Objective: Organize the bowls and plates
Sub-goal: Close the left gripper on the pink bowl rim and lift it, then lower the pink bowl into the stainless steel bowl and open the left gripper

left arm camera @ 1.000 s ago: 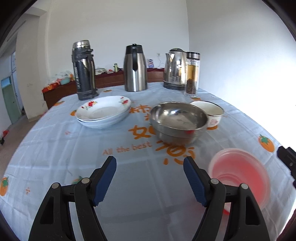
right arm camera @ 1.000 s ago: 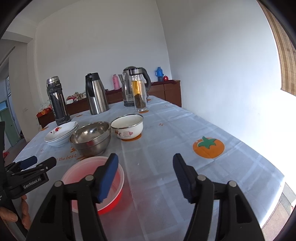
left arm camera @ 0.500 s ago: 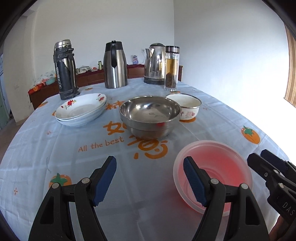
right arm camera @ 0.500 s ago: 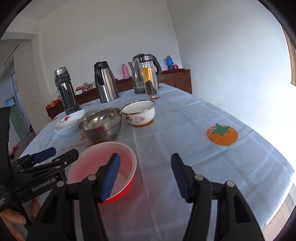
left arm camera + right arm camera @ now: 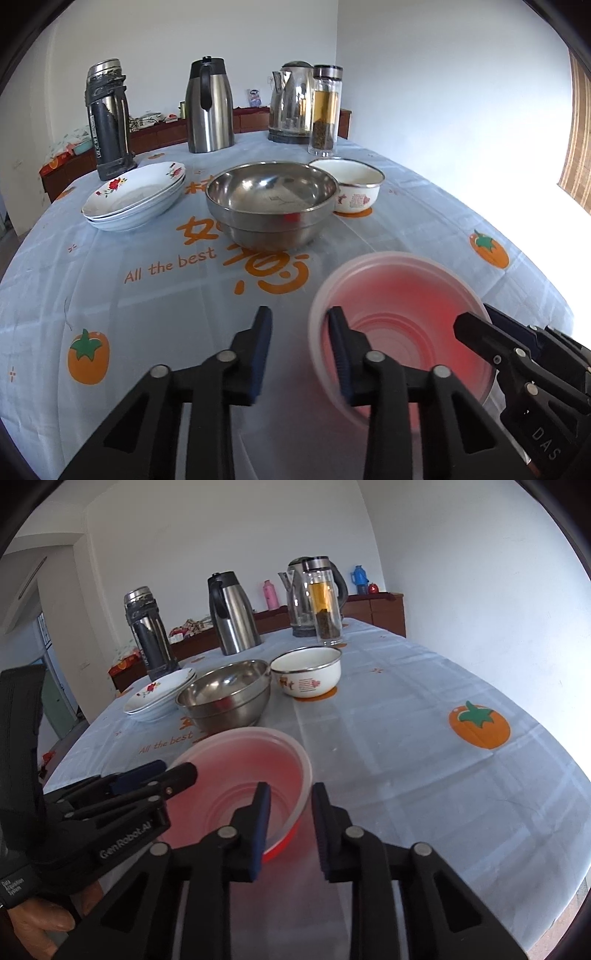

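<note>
Red plastic bowl [image 5: 402, 314] sits at the near edge of the surface [image 5: 406, 738], with both tools at its rim. The left gripper [image 5: 299, 347] straddles the bowl's left wall, jaws spread, one finger inside; the right gripper [image 5: 290, 819] does likewise at the right wall. Three bowls in all: red, steel bowl [image 5: 271, 203], white enamel bowl [image 5: 351, 186]. One stack of plates [image 5: 136, 194]. Only the right wrist view shows the person's left hand [image 5: 40, 919].
</note>
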The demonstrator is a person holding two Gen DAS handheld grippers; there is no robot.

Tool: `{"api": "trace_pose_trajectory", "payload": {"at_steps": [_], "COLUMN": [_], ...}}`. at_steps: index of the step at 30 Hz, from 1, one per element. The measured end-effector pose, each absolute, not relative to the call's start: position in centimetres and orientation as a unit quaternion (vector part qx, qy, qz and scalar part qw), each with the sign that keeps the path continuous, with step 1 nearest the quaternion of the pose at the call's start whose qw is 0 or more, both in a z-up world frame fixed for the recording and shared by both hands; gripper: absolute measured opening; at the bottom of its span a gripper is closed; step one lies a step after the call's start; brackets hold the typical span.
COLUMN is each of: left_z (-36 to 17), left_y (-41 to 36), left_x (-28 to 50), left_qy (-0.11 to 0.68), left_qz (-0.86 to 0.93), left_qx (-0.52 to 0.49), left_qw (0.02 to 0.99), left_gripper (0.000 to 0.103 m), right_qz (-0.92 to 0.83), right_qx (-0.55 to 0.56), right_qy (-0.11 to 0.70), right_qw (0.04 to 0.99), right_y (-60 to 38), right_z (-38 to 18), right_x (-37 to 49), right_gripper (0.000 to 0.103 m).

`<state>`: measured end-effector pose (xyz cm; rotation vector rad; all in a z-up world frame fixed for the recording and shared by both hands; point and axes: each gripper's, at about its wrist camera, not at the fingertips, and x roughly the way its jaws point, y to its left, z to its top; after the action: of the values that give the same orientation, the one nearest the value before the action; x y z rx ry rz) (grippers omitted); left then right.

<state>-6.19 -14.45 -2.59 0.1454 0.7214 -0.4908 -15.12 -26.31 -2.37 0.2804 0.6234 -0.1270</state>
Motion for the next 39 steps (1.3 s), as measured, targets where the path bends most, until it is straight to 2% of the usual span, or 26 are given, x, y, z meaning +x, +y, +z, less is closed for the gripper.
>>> {"api": "trace_pose_trajectory", "payload": {"at_steps": [5, 11, 39], "left_z": [-3.0, -3.0, 4.8], "left_y": [-14.7, -14.3, -12.7], "left_x": [-6.1, -6.0, 2.1], "left_qy": [0.370, 0.379, 0.302], "left_qz": [-0.263, -0.276, -0.228], "left_qx": [0.054, 0.030, 0.002], "left_qw": [0.889, 0.883, 0.926], "left_gripper": [0.020, 0.018, 0.018], "right_qz": [-0.057, -0.053, -0.025], "right_qx": [0.152, 0.165, 0.148], "right_qy": [0.313, 0.314, 0.236], "right_qw": [0.936, 0.933, 0.960], "right_y": [-26.3, -26.4, -25.8], "right_z": [-2.8, -2.6, 4.9], "right_x": [-14.8, -14.7, -5.7], "right_gripper": [0.010, 0.009, 0.009]}}
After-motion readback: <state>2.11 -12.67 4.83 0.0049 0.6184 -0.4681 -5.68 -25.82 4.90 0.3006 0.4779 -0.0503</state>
